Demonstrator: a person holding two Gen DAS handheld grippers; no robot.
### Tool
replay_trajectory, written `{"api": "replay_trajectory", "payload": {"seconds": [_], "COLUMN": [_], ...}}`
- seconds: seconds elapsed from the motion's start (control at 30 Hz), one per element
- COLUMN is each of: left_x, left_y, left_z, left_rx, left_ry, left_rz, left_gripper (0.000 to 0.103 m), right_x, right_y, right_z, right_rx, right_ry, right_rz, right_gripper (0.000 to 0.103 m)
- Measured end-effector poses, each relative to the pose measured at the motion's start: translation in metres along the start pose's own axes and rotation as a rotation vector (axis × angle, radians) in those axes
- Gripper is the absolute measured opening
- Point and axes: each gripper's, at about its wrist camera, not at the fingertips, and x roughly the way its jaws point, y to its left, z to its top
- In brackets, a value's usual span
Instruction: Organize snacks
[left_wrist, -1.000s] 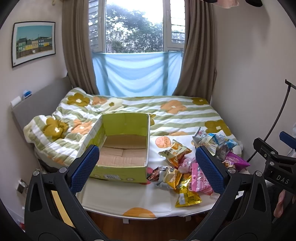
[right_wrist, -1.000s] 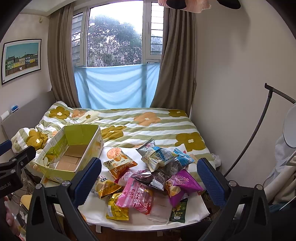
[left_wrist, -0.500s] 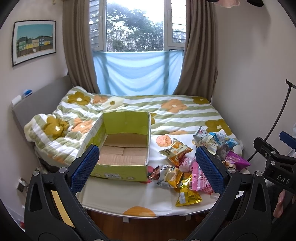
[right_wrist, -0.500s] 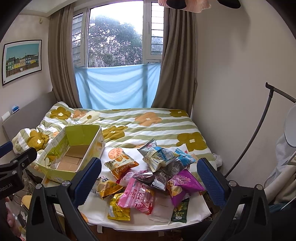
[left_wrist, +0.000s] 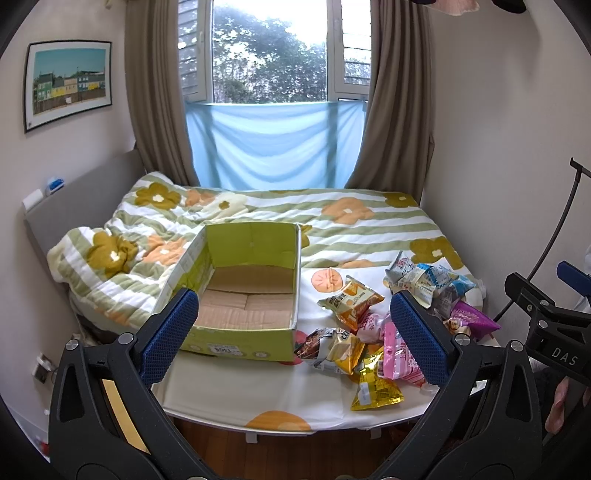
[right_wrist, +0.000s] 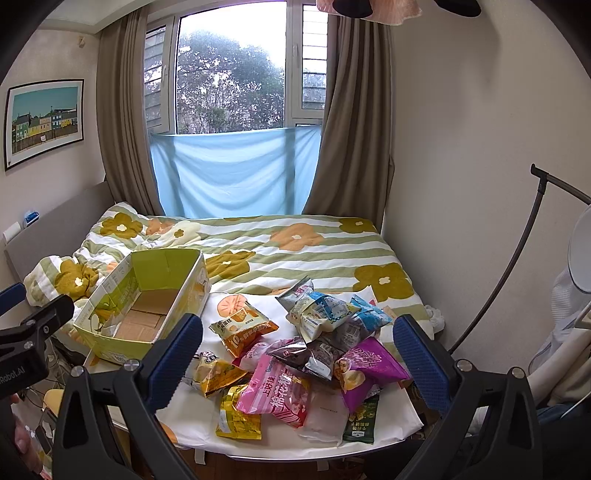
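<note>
The snacks, a loose heap of crinkly foil and plastic packets (right_wrist: 314, 354), lie at the near right corner of the bed, overlapping one another on the white sheet. I judge them light, soft and slippery: puffed pillows of air that will slide out of a flat squeeze and crush if pinched at the belly. The crimped end seams look the best hold. The orange biscuit packet (right_wrist: 245, 326) sits nearest the box, its long axis running from far left to near right; the pink striped packet (right_wrist: 277, 393) lies near the front edge with its long axis roughly front to back, partly over the yellow foil packet (right_wrist: 236, 415). The purple crisp bag (right_wrist: 364, 367) points its long axis toward the right edge.

The open green cardboard box (left_wrist: 251, 295) stands left of the heap, near the front edge, with nothing inside (bare cardboard floor showing).

My left tongs (left_wrist: 295, 332) are spread wide and hold nothing, hanging short of the bed. My right tongs (right_wrist: 299, 360) likewise stand spread and unloaded, framing the heap.
</note>
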Motion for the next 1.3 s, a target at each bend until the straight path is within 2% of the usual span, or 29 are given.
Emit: {"api": "replay_trajectory", "payload": {"seconds": [1.07, 1.3], "left_x": [0.004, 0.022], "left_y": [-0.003, -0.004], "left_z": [-0.003, -0.002], "left_rx": [-0.001, 0.013], "left_ry": [0.004, 0.086], "left_rz": [-0.014, -0.064], "left_gripper": [0.103, 0.103], "right_x": [0.001, 0.001], "right_y": [0.0, 0.0], "right_z": [0.0, -0.004], "right_rx": [0.0, 0.009], "right_ry": [0.003, 0.018], "right_rz": [0.001, -0.027], "right_gripper": [0.103, 0.103]}}
